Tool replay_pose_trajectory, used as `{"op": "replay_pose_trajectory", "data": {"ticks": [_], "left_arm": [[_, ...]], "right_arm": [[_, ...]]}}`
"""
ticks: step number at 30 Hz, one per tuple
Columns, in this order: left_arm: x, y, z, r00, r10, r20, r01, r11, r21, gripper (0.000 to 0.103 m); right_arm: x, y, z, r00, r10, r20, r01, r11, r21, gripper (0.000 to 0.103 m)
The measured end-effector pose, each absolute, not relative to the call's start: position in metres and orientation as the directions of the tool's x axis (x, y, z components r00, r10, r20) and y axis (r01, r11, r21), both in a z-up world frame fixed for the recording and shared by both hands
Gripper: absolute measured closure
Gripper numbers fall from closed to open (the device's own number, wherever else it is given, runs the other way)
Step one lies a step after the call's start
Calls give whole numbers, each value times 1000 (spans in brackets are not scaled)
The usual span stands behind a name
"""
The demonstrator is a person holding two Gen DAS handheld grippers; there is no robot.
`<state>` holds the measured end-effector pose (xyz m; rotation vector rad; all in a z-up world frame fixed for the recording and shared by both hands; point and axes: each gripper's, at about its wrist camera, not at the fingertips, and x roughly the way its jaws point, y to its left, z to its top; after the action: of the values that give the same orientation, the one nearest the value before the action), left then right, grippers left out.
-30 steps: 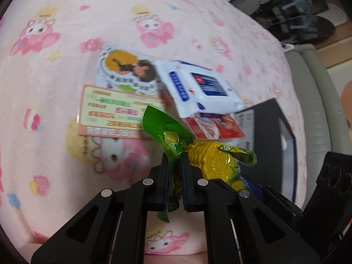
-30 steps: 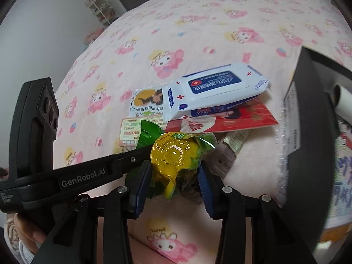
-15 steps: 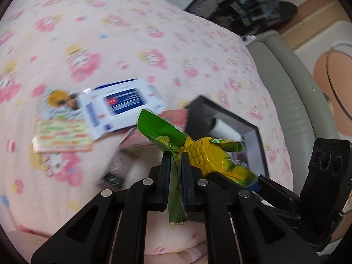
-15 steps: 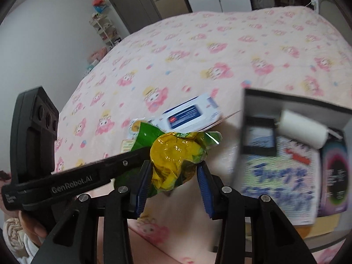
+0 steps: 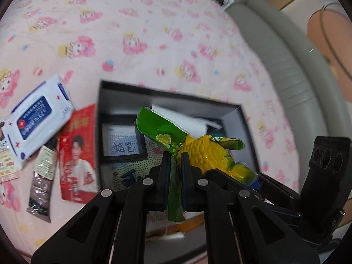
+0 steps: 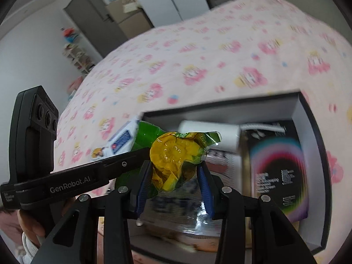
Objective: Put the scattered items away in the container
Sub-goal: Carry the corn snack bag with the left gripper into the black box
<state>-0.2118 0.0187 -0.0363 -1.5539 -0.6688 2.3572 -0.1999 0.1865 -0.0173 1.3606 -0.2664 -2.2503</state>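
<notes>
A pink cartoon-print blanket (image 5: 167,50) is spread across the bed. A grey padded bed edge (image 5: 292,74) is seen alongside. A grey door (image 6: 92,19) and cluttered shelves (image 6: 74,55) are seen behind.

Both grippers (image 5: 176,167) (image 6: 173,173) apparently clamped

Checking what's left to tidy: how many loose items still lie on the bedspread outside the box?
4, all left of the box: wipes pack, red leaflet, dark sachet, and a card at the frame's edge. More may be hidden.
</notes>
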Motion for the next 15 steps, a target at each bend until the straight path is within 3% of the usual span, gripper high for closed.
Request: {"op": "replay_pose_trajectory", "data": {"ticks": [4,10,15], "left_arm": [[-223,38,-59,-348,415,-841,69,-883,-464,97],[-225,59,-71,-339,358,-870,62,-914,-401,95],[-214,56,-66,-348,345,-871,71,-917,-392,95]], "right_arm": [[-220,203,-48,-323,-496,-806,208,-868,451,65],[-228,222,-64,-308,-416,-855,114,-909,401,60],[-224,242,-53,-353,-380,-855,72,-922,380,58]]}}
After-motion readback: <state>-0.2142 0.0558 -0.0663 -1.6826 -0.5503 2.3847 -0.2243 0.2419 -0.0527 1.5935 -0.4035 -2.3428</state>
